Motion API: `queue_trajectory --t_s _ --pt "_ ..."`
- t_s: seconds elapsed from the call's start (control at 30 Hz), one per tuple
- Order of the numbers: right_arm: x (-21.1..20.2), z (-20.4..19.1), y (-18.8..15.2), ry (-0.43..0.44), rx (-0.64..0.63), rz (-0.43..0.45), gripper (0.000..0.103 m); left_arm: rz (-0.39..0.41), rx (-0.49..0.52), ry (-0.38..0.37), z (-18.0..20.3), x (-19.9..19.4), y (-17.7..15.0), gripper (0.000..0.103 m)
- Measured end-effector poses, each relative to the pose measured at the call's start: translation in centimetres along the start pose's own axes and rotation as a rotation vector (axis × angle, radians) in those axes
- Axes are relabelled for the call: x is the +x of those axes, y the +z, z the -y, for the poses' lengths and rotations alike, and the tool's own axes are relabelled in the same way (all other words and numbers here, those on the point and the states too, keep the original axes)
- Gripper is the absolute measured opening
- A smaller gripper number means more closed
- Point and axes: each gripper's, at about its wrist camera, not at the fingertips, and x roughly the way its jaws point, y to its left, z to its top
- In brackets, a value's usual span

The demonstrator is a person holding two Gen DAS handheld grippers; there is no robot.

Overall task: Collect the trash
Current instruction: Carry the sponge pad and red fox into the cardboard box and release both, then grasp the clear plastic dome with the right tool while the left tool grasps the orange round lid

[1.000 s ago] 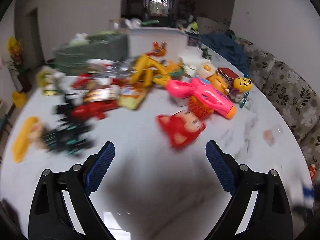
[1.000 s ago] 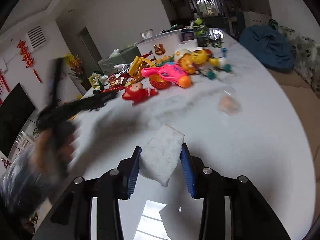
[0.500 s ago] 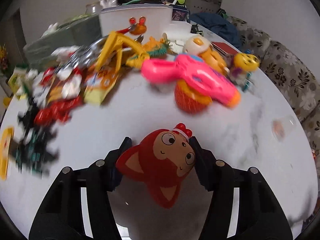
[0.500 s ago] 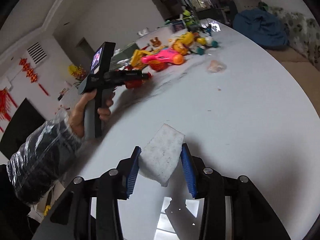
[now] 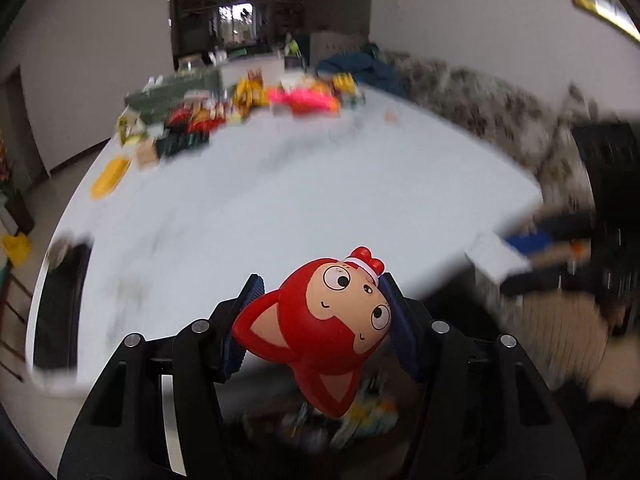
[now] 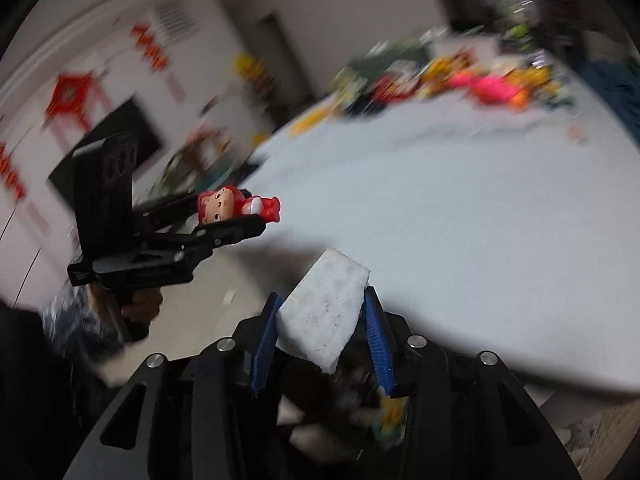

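Observation:
My left gripper [image 5: 320, 300] is shut on a red cartoon fox toy [image 5: 320, 320] and holds it in the air past the near edge of the white table [image 5: 300, 192]. The same toy [image 6: 228, 206] and the left gripper [image 6: 256, 220] show in the right wrist view, left of centre. My right gripper [image 6: 320, 316] is shut on a white foam block [image 6: 324, 320], also off the table's near edge. In the left wrist view the foam block [image 5: 496, 258] and right gripper show blurred at the right.
A pile of toys and wrappers [image 5: 248, 104] lies at the far end of the table, also in the right wrist view [image 6: 460, 76]. A small pale scrap [image 6: 576, 134] lies on the table at right. A floral sofa [image 5: 500, 120] runs along the right. Blurred colourful items [image 5: 352, 412] sit below both grippers.
My left gripper closed on the red fox toy on the table, lifted it and pulled back past the near edge. My right gripper kept the foam block and swung back too.

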Motion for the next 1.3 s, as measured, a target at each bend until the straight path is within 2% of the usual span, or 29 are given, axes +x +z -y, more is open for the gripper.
queue_trajectory --t_s 0.07,0.2,0.27,0.3,0.37,0.43,0.47,0.57,0.6,0.63,0.67,0.7,0.73,0.8,0.87,0.93,0.97,1.0,1.03,1.07,1.1,1.13,1.2,1.23,1.3 --pt "1.8 -0.7 -1.9 0.015 -0.010 -0.087 0.041 -0.053 0.013 -0.014 0.5 -0.1 -3.6 0.058" --pt "7.4 -0.2 -5.2 0.006 0.004 -0.238 0.046 -0.212 0.043 -0.034 1.0 3.8 -10.0 0.059" --pt "10.7 0.8 -6.7 -0.042 0.010 -0.312 0.069 -0.280 0.043 -0.037 0.7 6.6 -12.1 0.072" --pt "12.0 1.4 -7.3 -0.061 0.016 -0.337 0.068 -0.319 0.028 -0.034 0.3 8.4 -13.3 0.079" --pt "13.3 2.1 -8.2 -0.077 0.039 -0.370 0.063 -0.367 -0.012 -0.050 -0.3 10.5 -14.4 0.079" --pt "12.6 2.0 -7.8 -0.088 0.044 -0.355 0.060 -0.392 -0.052 -0.056 -0.9 11.4 -14.7 0.079" --pt "10.5 1.4 -6.8 -0.073 0.028 -0.303 0.060 -0.379 -0.053 -0.052 -1.0 11.0 -14.5 0.079" --pt "3.9 0.4 -2.9 -0.045 -0.006 -0.104 0.063 -0.270 -0.063 -0.066 -1.3 7.2 -11.8 0.079" --pt "1.5 0.7 -1.0 -0.069 -0.013 -0.022 0.066 -0.233 -0.067 -0.075 -1.2 5.7 -11.1 0.079" --pt "-0.5 1.3 0.7 -0.116 -0.016 0.052 0.074 -0.173 -0.067 -0.079 -1.3 4.2 -9.4 0.082" --pt "-2.6 2.6 3.4 -0.206 -0.013 0.139 0.081 -0.109 -0.059 -0.072 -1.3 2.7 -7.6 0.085" --pt "-3.7 4.0 5.3 -0.278 -0.003 0.188 0.083 -0.065 -0.053 -0.059 -1.1 1.8 -6.4 0.090" --pt "-4.3 5.8 7.2 -0.351 0.012 0.225 0.086 -0.006 -0.046 -0.040 -1.1 0.8 -4.7 0.090" --pt "-4.2 11.3 11.5 -0.516 0.060 0.257 0.086 0.069 -0.041 -0.038 -0.7 -0.3 -1.8 0.090" --pt "-2.7 17.1 15.3 -0.636 0.124 0.234 0.084 0.117 -0.044 -0.028 -0.4 -0.6 0.3 0.090" --pt "-0.8 22.3 18.1 -0.638 0.220 0.193 0.079 0.131 -0.045 -0.013 -0.1 0.3 2.3 0.090" --pt "-0.1 23.7 18.8 -0.633 0.246 0.180 0.072 0.123 -0.048 -0.006 -0.2 1.0 3.2 0.090" --pt "0.9 25.4 19.7 -0.623 0.278 0.158 0.071 0.110 -0.055 0.008 -0.2 1.9 4.3 0.090" --pt "2.2 26.8 20.4 -0.623 0.306 0.130 0.064 0.099 -0.058 0.018 -0.3 2.7 5.2 0.090" --pt "2.9 28.0 20.8 -0.622 0.328 0.108 0.049 0.092 -0.061 0.025 -0.3 3.3 5.8 0.090" --pt "2.6 28.6 20.6 -0.650 0.330 0.126 0.045 0.084 -0.067 0.034 -0.4 4.2 6.9 0.090" --pt "2.4 28.6 20.7 -0.636 0.338 0.124 0.043 0.073 -0.080 0.042 -0.6 5.4 8.2 0.090" --pt "1.3 28.3 19.5 -0.572 0.361 0.141 0.043 0.038 -0.099 0.062 -1.1 8.0 10.8 0.090" --pt "0.7 27.5 18.8 -0.538 0.362 0.164 0.043 0.029 -0.105 0.077 -1.1 9.2 11.4 0.090" --pt "-0.8 25.0 17.1 -0.483 0.340 0.212 0.043 0.037 -0.112 0.109 -1.3 12.3 14.6 0.090"
